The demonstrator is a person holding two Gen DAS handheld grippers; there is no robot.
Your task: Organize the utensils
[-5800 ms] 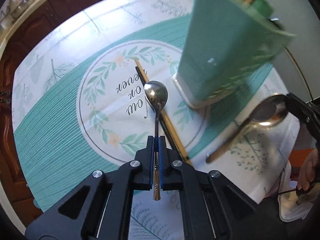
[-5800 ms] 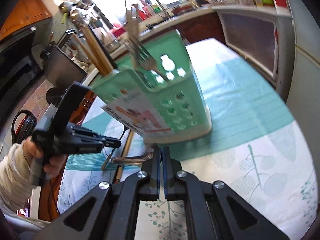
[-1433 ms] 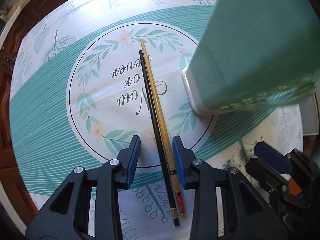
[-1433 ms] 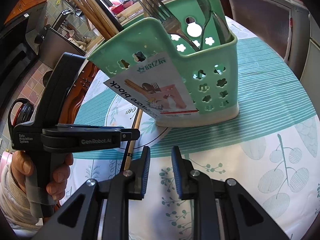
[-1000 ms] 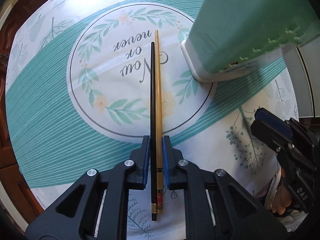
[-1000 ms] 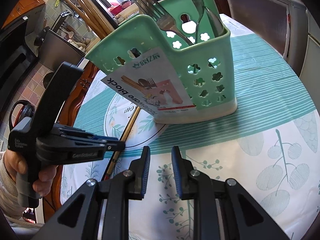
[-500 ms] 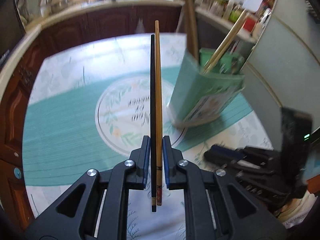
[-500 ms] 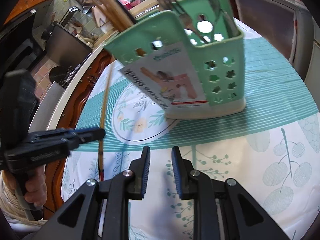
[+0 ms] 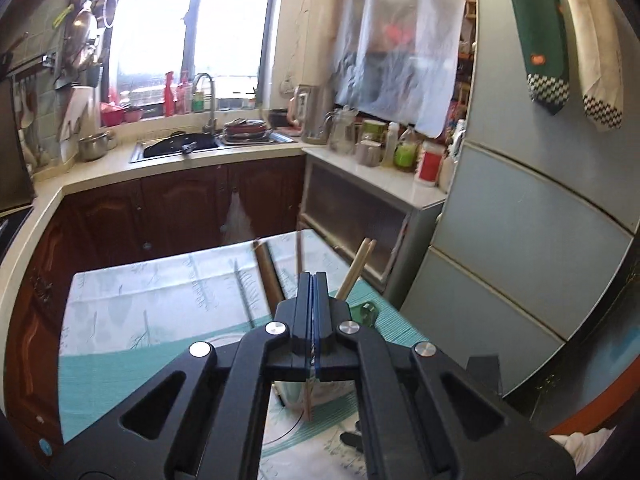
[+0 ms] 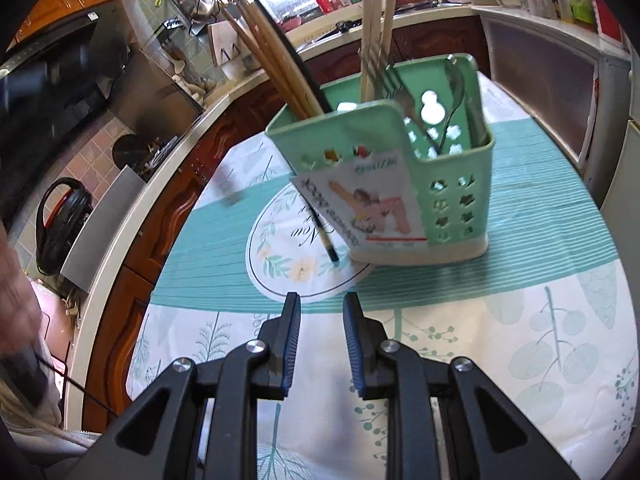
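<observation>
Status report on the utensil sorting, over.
Left gripper shut on a wooden chopstick; right gripper open, empty. Green holder upright, part-filled. Black chopstick loose by the holder's base.

A mint-green perforated plastic utensil caddy (image 10: 404, 184) stands upright on my table, a printed paper label on its near wall. Wooden and dark chopsticks (image 10: 276, 60) lean out of its left compartment. A metal fork (image 10: 394, 86) and a metal spoon (image 10: 454, 84) stand in the right one. One black chopstick (image 10: 325, 236) lies on the cloth, just beside its base.
</observation>
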